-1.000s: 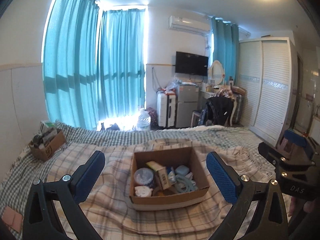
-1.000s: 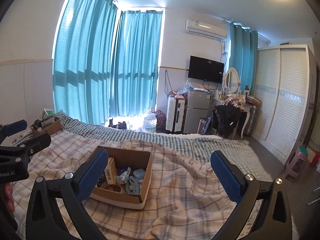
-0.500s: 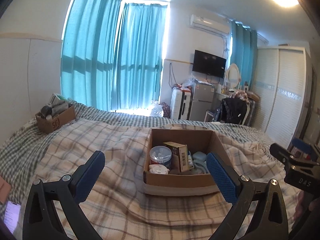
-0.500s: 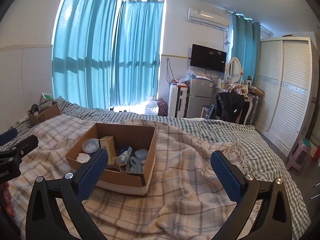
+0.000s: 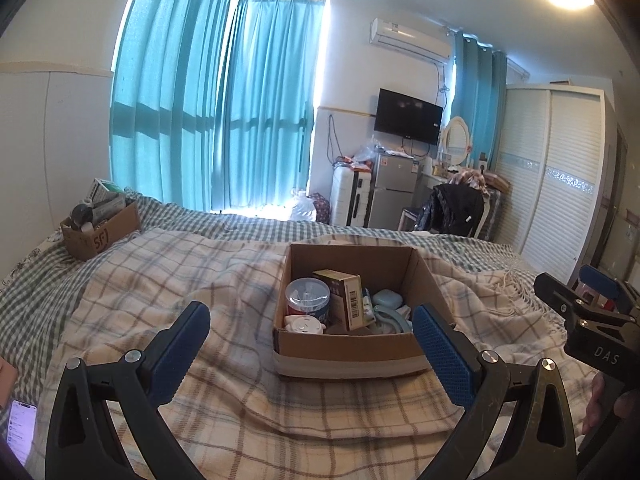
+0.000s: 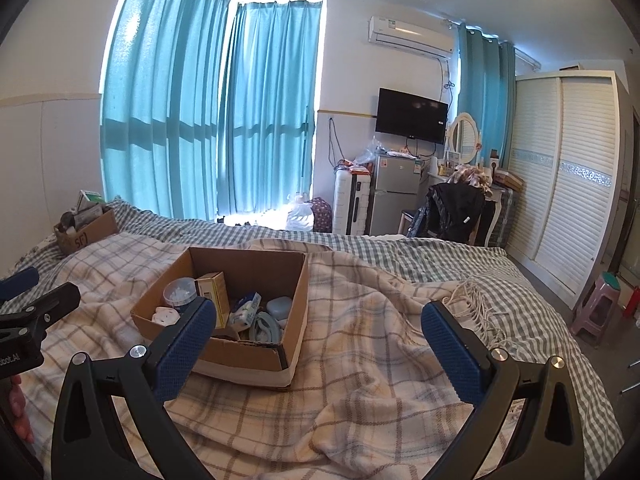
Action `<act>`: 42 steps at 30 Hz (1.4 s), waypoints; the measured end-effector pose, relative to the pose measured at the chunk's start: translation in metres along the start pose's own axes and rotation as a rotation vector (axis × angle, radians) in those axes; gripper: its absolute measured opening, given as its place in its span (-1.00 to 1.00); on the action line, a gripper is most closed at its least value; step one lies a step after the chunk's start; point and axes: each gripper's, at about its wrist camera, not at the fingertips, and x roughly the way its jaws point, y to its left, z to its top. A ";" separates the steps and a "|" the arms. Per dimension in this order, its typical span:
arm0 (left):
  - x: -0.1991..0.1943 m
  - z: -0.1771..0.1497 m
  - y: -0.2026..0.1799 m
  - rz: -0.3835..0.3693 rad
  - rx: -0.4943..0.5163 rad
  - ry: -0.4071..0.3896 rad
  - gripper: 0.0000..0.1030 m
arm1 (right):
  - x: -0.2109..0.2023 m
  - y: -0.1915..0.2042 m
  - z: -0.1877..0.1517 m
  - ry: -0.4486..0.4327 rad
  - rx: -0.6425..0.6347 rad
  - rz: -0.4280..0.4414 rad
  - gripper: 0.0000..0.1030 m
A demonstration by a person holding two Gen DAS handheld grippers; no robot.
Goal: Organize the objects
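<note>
"DAS" on right tool [image 5: 600, 344], "SF" on far cardboard box [image 5: 102, 236]

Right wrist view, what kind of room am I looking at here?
Most likely a small bedroom or studio flat: a bed under a plaid blanket fills the foreground, a white sliding-door wardrobe lines the right wall, and a wall-mounted TV hangs above a small fridge.

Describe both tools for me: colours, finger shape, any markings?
Both match: black plastic frames with triangular cut-outs and silver bolts, ending in blue textured pads. The left tool bears partial white lettering "oboot.AI" on its body; the right tool shows "DAS". No cables visible.
</note>
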 end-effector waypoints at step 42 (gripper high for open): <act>0.007 -0.007 -0.002 -0.002 0.024 0.038 1.00 | 0.011 0.005 -0.010 0.030 0.004 0.013 0.99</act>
